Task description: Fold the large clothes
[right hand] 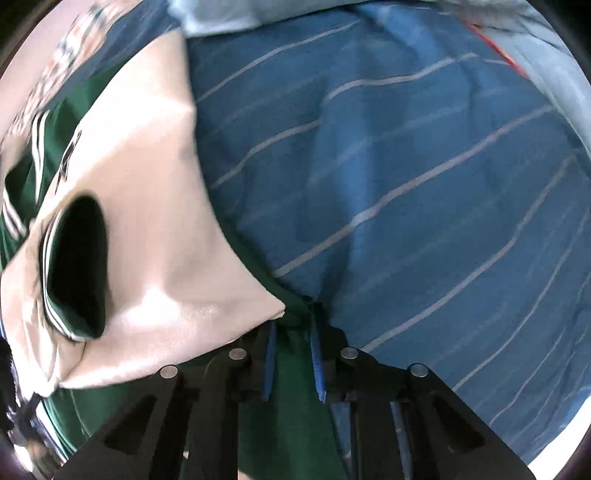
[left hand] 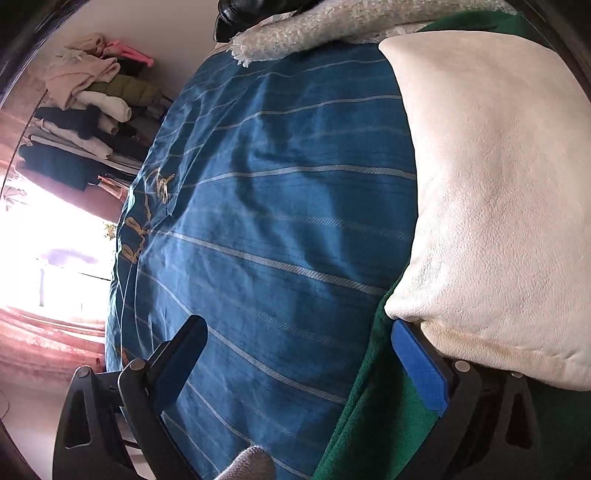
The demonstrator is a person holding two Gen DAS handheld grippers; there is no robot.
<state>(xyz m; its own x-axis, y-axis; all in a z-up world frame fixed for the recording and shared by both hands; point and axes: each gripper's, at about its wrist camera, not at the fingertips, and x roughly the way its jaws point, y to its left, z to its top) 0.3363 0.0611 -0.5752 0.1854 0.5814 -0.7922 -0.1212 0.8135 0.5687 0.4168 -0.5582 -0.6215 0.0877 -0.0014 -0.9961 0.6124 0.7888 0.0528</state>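
Note:
A green jacket with cream sleeves lies on a blue striped bed cover [left hand: 273, 206]. In the left wrist view its cream sleeve [left hand: 495, 192] fills the right side and its green body [left hand: 384, 417] runs along the bottom. My left gripper [left hand: 295, 350] is open, one finger over the blue cover, the other at the sleeve's edge. In the right wrist view my right gripper [right hand: 293, 354] is shut on a fold of the green fabric [right hand: 291, 332], beside the cream sleeve [right hand: 155, 206] and its dark striped cuff opening [right hand: 77, 266].
A rack piled with clothes [left hand: 88, 107] stands at the far left by a bright window with pink curtains [left hand: 48, 332]. A fuzzy grey-white textile [left hand: 332, 29] lies at the bed's far end. Pale blue bedding [right hand: 546, 55] borders the cover in the right wrist view.

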